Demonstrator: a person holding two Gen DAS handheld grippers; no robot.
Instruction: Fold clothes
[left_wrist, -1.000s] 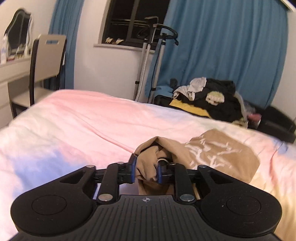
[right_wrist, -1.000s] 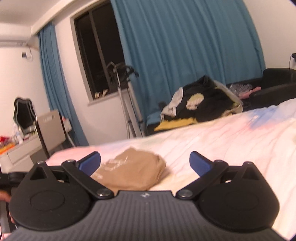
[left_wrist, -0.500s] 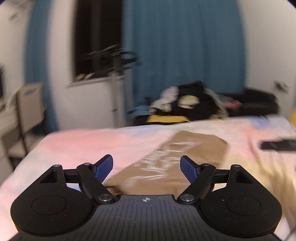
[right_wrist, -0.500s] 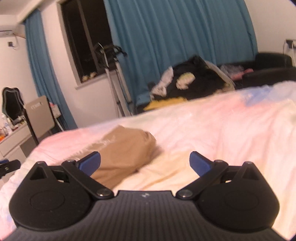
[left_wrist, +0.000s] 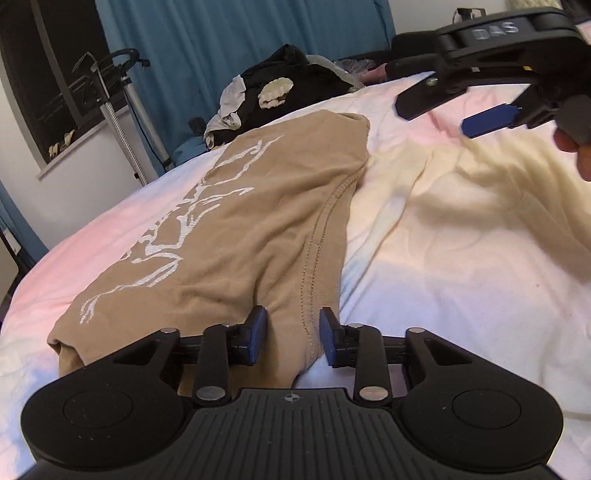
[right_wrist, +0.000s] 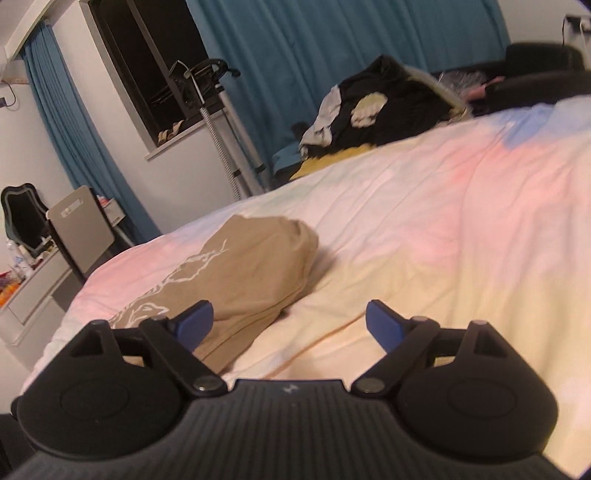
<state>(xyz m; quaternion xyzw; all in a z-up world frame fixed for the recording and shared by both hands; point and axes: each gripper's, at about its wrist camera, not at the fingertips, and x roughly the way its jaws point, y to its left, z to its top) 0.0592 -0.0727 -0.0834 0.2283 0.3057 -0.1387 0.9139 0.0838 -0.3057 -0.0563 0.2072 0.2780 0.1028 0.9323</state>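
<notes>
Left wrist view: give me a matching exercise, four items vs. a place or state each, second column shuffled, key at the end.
Items:
1. tan garment
2. left gripper
3. right gripper
4. dark clothes pile

States:
a. open, held above the bedsheet at upper right
b. heaped beyond the bed's far edge, before the blue curtain
c. lying lengthwise on the bed, white print facing up
d. pads on either side of a seamed fabric edge

Pairs: 1-c, 2-d, 3-a, 4-b
</notes>
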